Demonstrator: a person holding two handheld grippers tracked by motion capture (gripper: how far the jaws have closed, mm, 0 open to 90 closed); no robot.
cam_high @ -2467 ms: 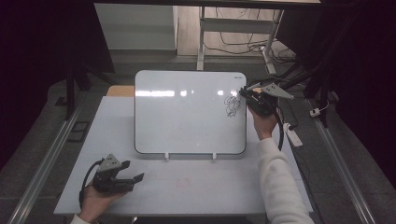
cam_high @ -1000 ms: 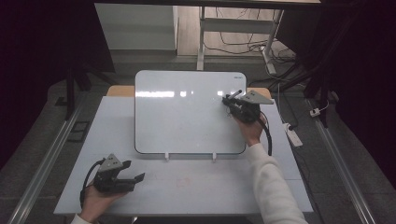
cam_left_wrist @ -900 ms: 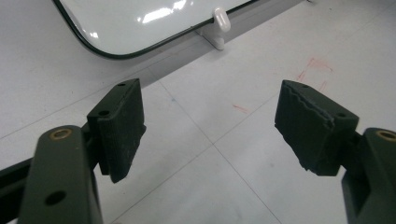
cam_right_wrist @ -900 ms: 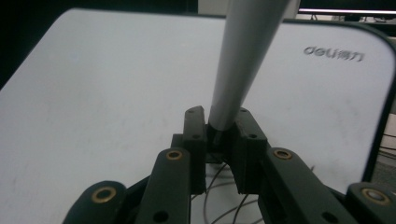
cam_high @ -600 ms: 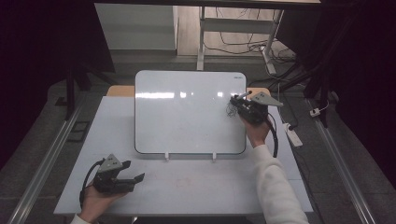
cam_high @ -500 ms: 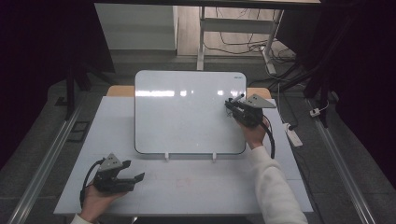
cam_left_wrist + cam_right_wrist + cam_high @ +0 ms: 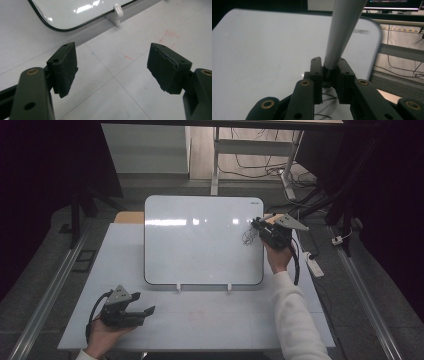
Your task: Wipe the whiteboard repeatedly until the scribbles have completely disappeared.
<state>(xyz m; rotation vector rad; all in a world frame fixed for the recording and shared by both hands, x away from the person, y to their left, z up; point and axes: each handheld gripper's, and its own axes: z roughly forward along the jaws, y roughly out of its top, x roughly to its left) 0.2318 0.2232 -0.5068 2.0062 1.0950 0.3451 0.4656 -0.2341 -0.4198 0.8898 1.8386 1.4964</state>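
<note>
At the far right edge of a whiteboard (image 7: pixel 200 240) propped on the counter (image 7: pixel 210 320), the right hand-held gripper (image 7: pixel 261 226) has its jaws clamped tight on a white marker (image 7: pixel 343 32). In the right gripper view the marker's barrel rises steeply from between the pads, with black scribbled lines (image 7: pixel 325 100) visible on the board just under the jaws. From the high view the same scribble (image 7: pixel 247 236) sits beside the gripper's tip, near the board's right border.

The left hand-held gripper (image 7: pixel 142 312) rests low on the near left of the counter, well apart from the board. Its jaws stand wide apart with nothing between them; the left gripper view shows bare counter between the two black pads (image 7: pixel 66 66), with faint red marks (image 7: pixel 170 37) and the board's lower corner beyond.
</note>
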